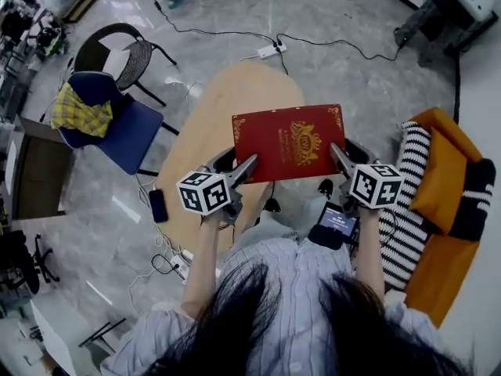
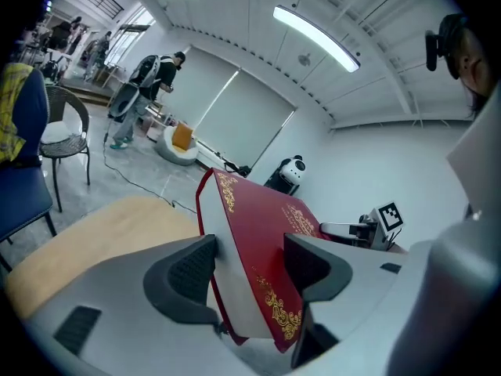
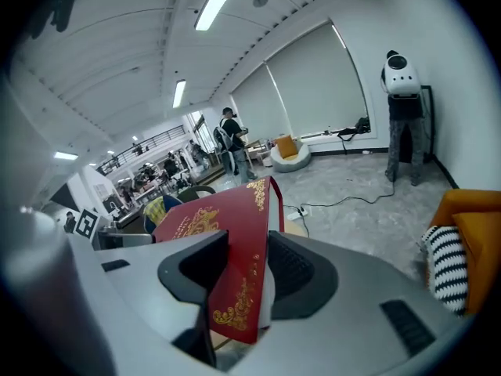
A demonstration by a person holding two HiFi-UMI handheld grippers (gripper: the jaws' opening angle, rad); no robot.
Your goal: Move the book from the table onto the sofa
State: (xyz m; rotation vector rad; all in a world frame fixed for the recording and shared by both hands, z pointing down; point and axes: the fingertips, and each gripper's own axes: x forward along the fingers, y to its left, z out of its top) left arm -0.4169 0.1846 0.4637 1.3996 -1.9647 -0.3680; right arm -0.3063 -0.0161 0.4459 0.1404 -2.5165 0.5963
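Note:
A red book [image 1: 290, 142] with gold ornament is held flat in the air between my two grippers, over the right side of the oval wooden table [image 1: 207, 124]. My left gripper [image 1: 249, 165] is shut on the book's near left corner, and its pads press both covers [image 2: 252, 266]. My right gripper [image 1: 338, 157] is shut on the near right corner [image 3: 246, 269]. In the left gripper view the book [image 2: 258, 241] shows its white page edge. The orange sofa [image 1: 442, 178] lies to the right, with a black-and-white striped cushion [image 1: 407, 202] on it.
A blue chair [image 1: 125, 131] with a yellow plaid cloth and a black mesh chair [image 1: 129, 53] stand left of the table. Cables and a power strip [image 1: 271, 50] lie on the floor beyond it. A phone [image 1: 158, 205] lies near the table's left edge. People stand far off.

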